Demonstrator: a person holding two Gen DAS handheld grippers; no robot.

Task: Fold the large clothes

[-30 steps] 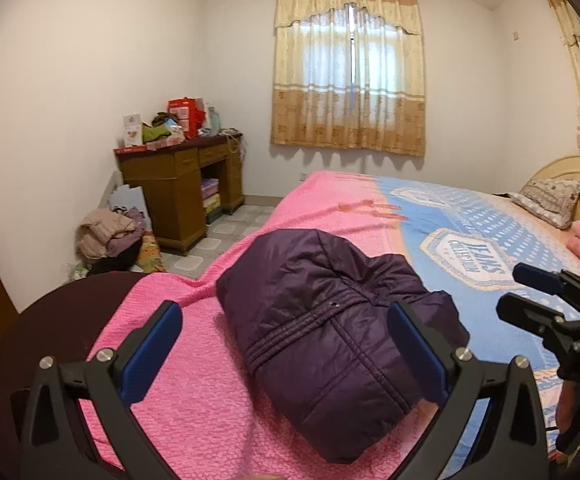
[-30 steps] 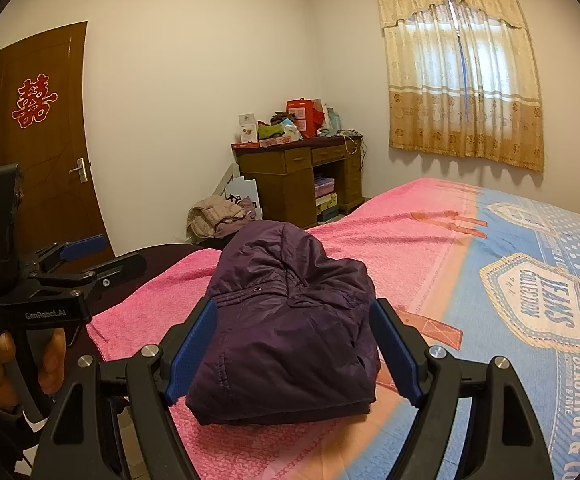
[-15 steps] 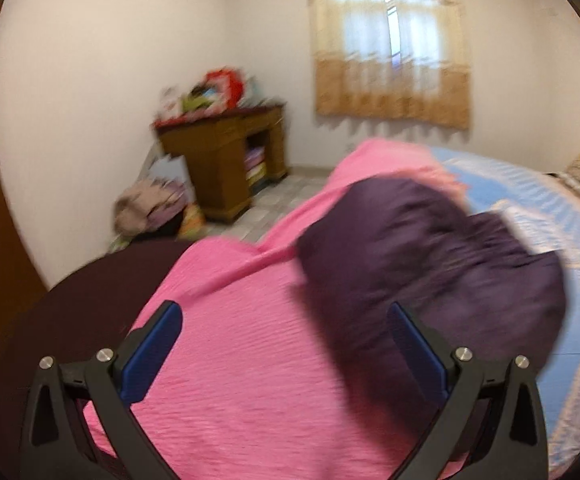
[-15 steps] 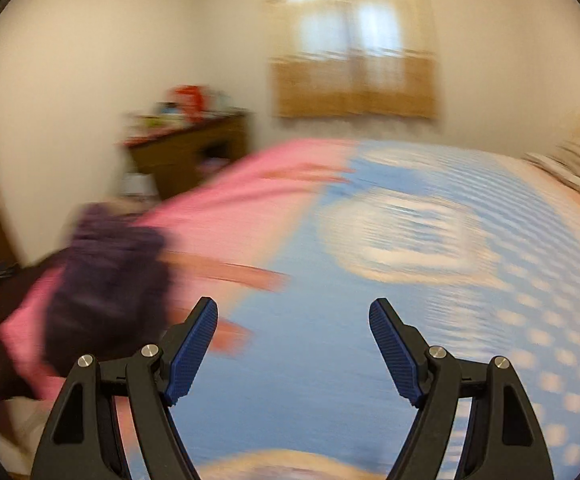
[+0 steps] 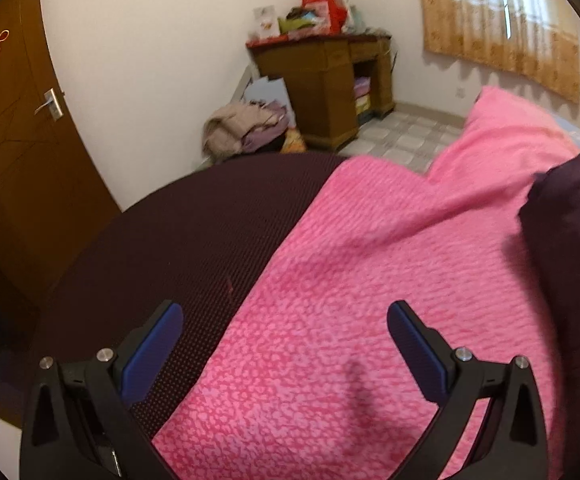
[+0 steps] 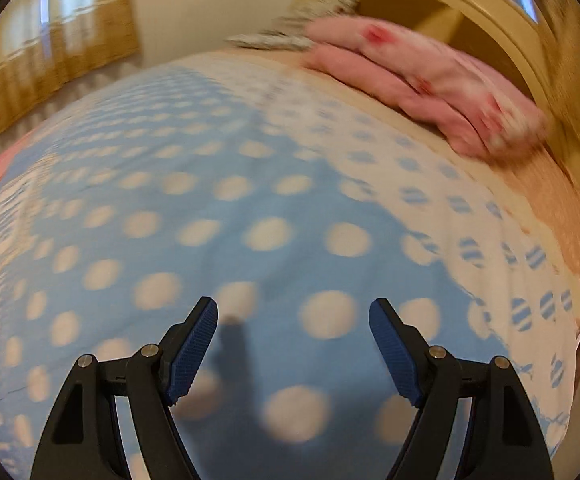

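Note:
The folded dark purple jacket (image 5: 570,248) lies on the pink bedspread (image 5: 362,304) at the right edge of the left wrist view. My left gripper (image 5: 285,320) is open and empty above the pink bedspread, left of the jacket. My right gripper (image 6: 294,316) is open and empty above the blue dotted bedsheet (image 6: 217,208). The jacket does not show in the right wrist view. Pink folded clothes (image 6: 430,80) lie by the headboard (image 6: 490,12).
A dark round footboard (image 5: 161,248) borders the bed on the left. A wooden desk (image 5: 326,80) with clutter, a clothes pile (image 5: 241,128) on the floor, and a brown door (image 5: 13,152) stand beyond. Curtains (image 5: 502,20) hang at the back.
Both grippers swung away from the jacket: the left turned left toward the footboard and door, the right turned right toward the headboard. Both stayed open.

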